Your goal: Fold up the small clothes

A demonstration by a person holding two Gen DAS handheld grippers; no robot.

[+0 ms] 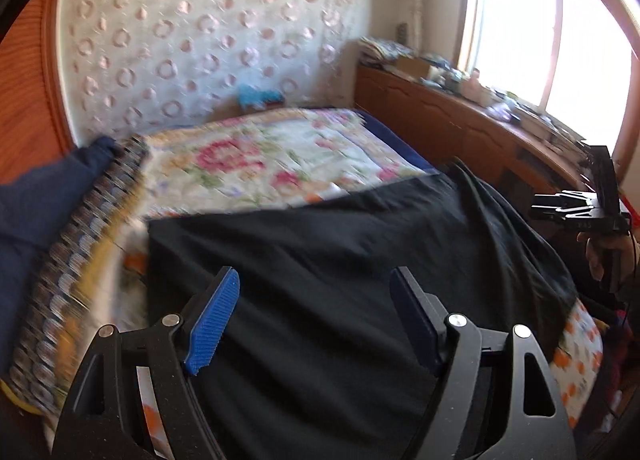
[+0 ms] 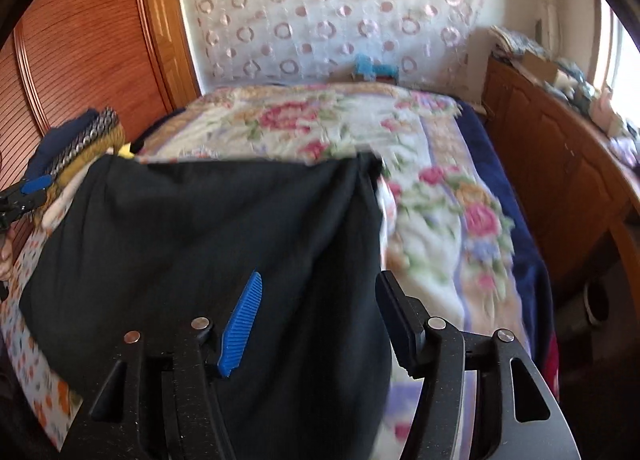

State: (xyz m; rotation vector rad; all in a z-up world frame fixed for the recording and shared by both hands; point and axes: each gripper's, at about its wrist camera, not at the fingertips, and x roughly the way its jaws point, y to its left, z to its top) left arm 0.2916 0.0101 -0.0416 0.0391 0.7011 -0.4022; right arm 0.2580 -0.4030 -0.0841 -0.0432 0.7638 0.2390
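black cloth lies flat on bed. left gripper and right gripper above it, jaws apart, empty.

This is a bedroom in a home: a bed under a floral quilt, a wall hanging of pink rings behind it, a wooden wardrobe door beside it, and a cluttered low wooden cabinet beneath a bright window.
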